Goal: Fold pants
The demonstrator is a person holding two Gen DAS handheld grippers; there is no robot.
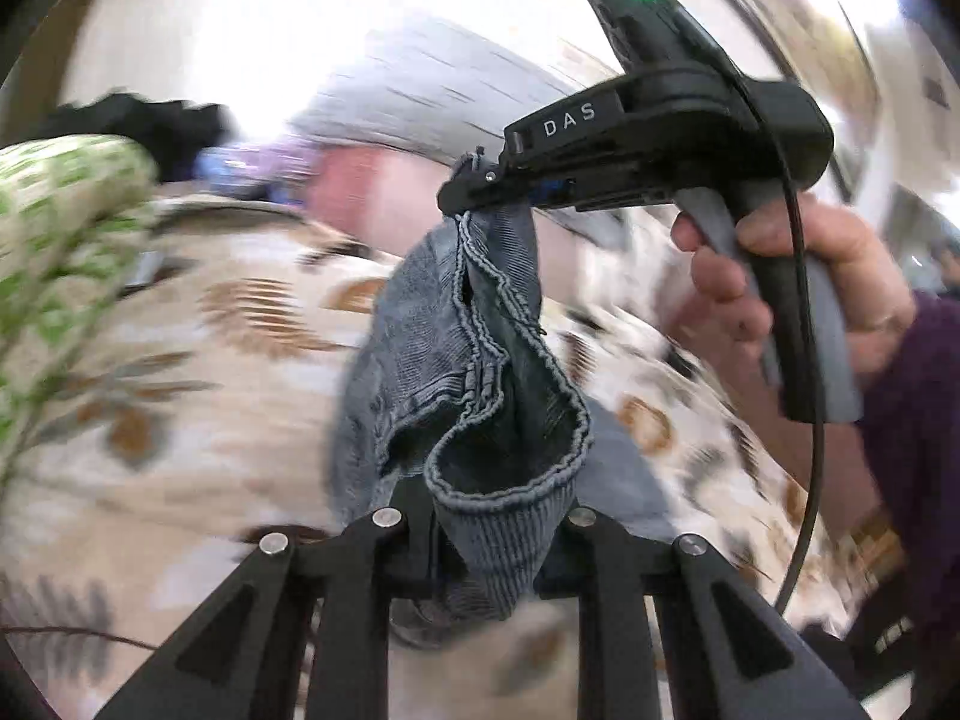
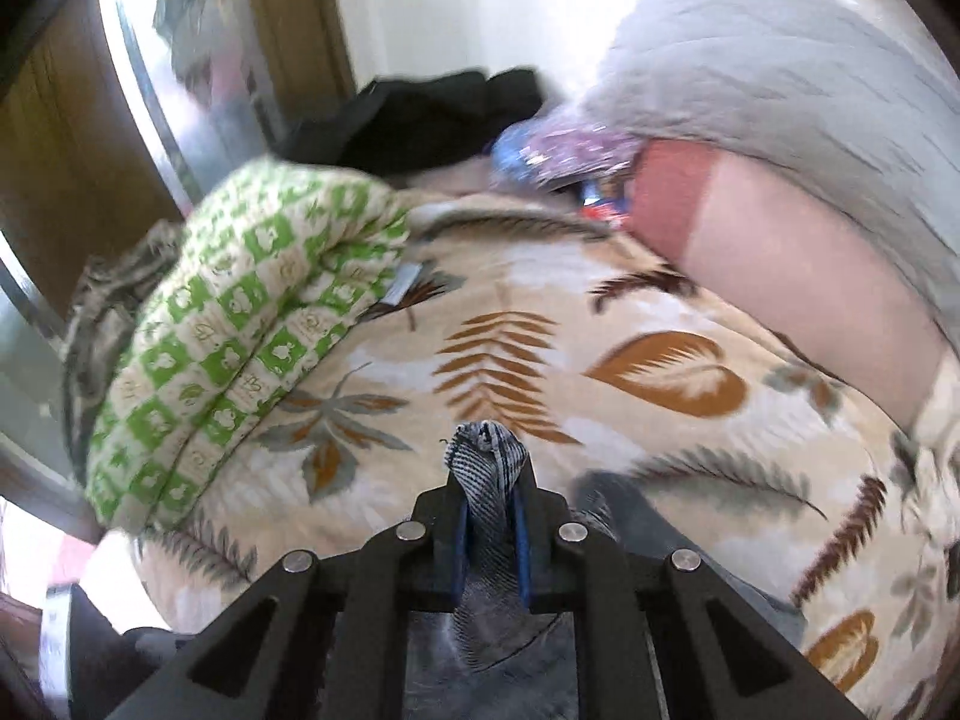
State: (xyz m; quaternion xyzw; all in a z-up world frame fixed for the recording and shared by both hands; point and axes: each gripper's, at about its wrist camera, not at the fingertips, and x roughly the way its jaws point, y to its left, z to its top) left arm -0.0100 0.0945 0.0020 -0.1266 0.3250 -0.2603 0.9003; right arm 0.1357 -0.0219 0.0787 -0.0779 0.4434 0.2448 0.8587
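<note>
Above the leaf-printed bedspread [image 2: 510,312] I hold the blue-grey pants [image 1: 480,360] up in the air, pinched at two places. In my left wrist view, my left gripper [image 1: 486,546] has its fingers drawn in tight on a ribbed hem of the pants, which bunches up between them at 6 o'clock and loops upward from there. The cloth rises toward 12 o'clock, where its stitched edge ends in the tips of my right gripper [image 1: 465,195]; those tips are pressed together on the fabric, and my right hand [image 1: 798,294] wraps the grey handle at 3 o'clock. The rest of the pants hangs below and behind, sagging toward the bedspread.

In my right wrist view, the right gripper [image 2: 489,480] shows its fingers nearly closed, a twisted wad of denim poking out past the tips at 6 o'clock and more cloth filling the space behind them. A green-checked pillow [image 2: 240,324] lies at 9 o'clock on the bedspread, a dark heap of clothing [image 2: 420,120] sits at 11 o'clock, and a grey blanket [image 2: 780,72] slopes across 2 o'clock. Both views are blurred at the edges.
</note>
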